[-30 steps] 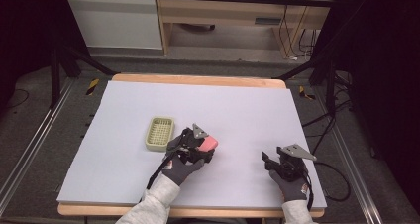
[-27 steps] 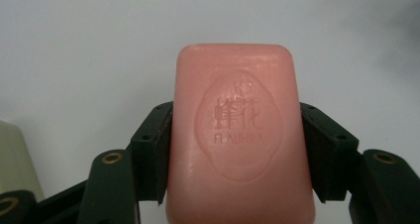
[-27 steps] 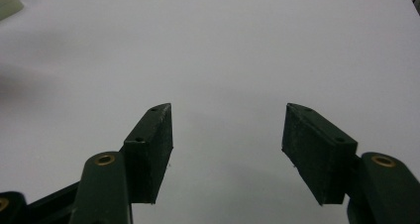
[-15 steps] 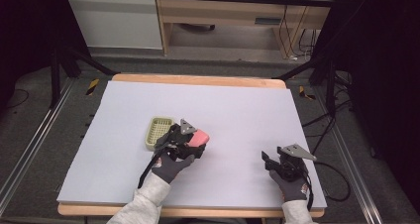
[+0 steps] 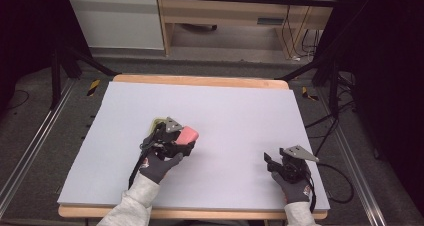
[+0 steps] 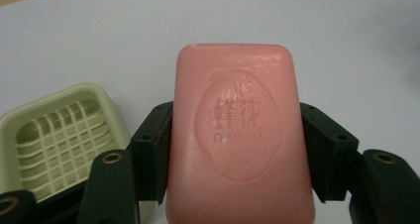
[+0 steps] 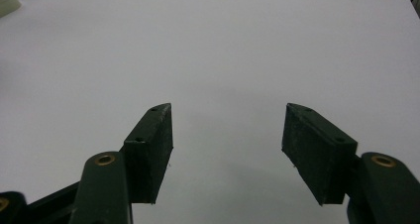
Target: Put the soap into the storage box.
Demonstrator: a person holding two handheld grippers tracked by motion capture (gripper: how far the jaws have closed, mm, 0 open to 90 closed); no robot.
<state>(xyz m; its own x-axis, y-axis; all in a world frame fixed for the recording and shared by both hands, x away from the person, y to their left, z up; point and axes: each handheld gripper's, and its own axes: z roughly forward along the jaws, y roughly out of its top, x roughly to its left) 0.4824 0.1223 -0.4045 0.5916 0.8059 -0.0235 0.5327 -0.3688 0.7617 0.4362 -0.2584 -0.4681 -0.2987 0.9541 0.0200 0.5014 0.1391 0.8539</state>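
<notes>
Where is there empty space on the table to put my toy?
The far half of the table is bare, and so is the middle between the two grippers. It is crowded near the left gripper, which holds the pink soap beside the green soap dish.

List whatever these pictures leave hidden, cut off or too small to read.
- Soap dish, high view: mostly hidden behind the left gripper.
- Pink soap, left gripper view: near end cut off by the bottom edge.
- Soap's stamped lettering, high view: too small to read.
- Right gripper, high view: jaw gap unclear.

waxy pink soap [image 6: 240, 140], matt grey table [image 5: 235, 111]
</notes>
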